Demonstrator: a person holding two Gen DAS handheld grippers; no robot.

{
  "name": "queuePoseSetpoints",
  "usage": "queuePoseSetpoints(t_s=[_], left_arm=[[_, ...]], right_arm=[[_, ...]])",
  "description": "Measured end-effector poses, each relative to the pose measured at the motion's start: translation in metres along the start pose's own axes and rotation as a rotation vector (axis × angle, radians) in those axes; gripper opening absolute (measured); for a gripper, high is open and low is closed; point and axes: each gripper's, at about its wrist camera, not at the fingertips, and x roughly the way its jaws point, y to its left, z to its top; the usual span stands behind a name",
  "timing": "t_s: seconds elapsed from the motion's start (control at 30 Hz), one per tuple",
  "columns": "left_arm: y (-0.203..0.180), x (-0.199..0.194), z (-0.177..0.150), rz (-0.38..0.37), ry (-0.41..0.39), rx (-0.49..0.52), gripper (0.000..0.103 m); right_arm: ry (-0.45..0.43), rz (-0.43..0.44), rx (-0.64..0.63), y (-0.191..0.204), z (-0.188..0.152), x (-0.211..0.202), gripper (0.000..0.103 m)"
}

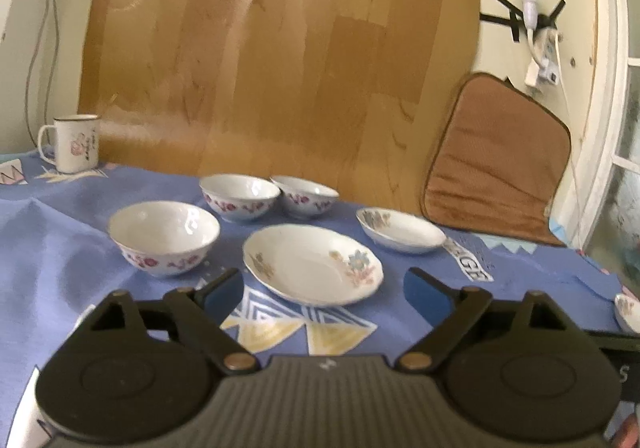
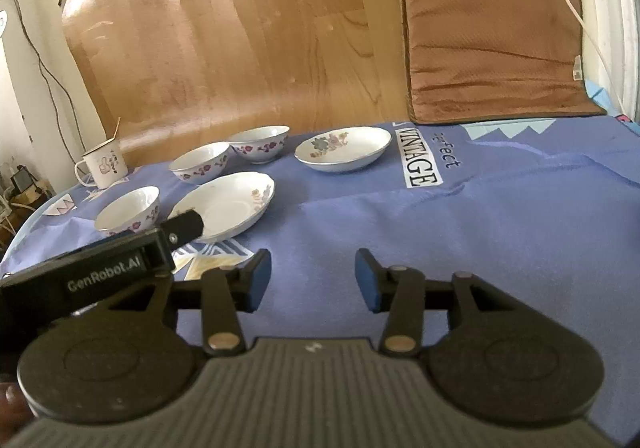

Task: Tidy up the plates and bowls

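Three white floral bowls stand on the blue cloth: a near one (image 1: 164,238) (image 2: 128,211) and two behind it (image 1: 240,197) (image 1: 305,195) (image 2: 200,161) (image 2: 260,143). A shallow floral plate (image 1: 314,264) (image 2: 226,204) lies just ahead of my left gripper (image 1: 324,290), which is open and empty. A second plate (image 1: 400,230) (image 2: 343,148) lies further right. A third dish edge (image 1: 628,312) shows at the far right. My right gripper (image 2: 313,280) is open and empty over bare cloth, right of the left gripper body (image 2: 88,280).
An enamel mug (image 1: 76,142) (image 2: 103,164) stands at the back left. A wooden board (image 1: 280,60) and a brown cushion (image 1: 496,164) (image 2: 492,36) lean against the wall behind the table. A lamp and cables (image 1: 532,0) hang at the right.
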Motion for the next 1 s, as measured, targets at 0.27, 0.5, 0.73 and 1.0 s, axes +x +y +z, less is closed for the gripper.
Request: queuePoseSetpoints(t_s=[0.27, 0.5, 0.73, 1.0], left_arm=[[-0.001, 0.001, 0.005, 0.057, 0.028, 0.068, 0.09], [0.01, 0.005, 0.008, 0.091, 0.06, 0.132, 0.09], [0.02, 0.01, 0.005, 0.069, 0.074, 0.084, 0.087], [0.016, 0.005, 0.004, 0.057, 0.039, 0.107, 0.088]], right_arm=[[0.001, 0.0, -0.003, 0.001, -0.001, 0.001, 0.05], [0.016, 0.011, 0.002, 0.002, -0.004, 0.004, 0.05], [0.019, 0.006, 0.005, 0.002, -0.005, 0.005, 0.05], [0.026, 0.005, 0.008, 0.002, -0.005, 0.007, 0.05]])
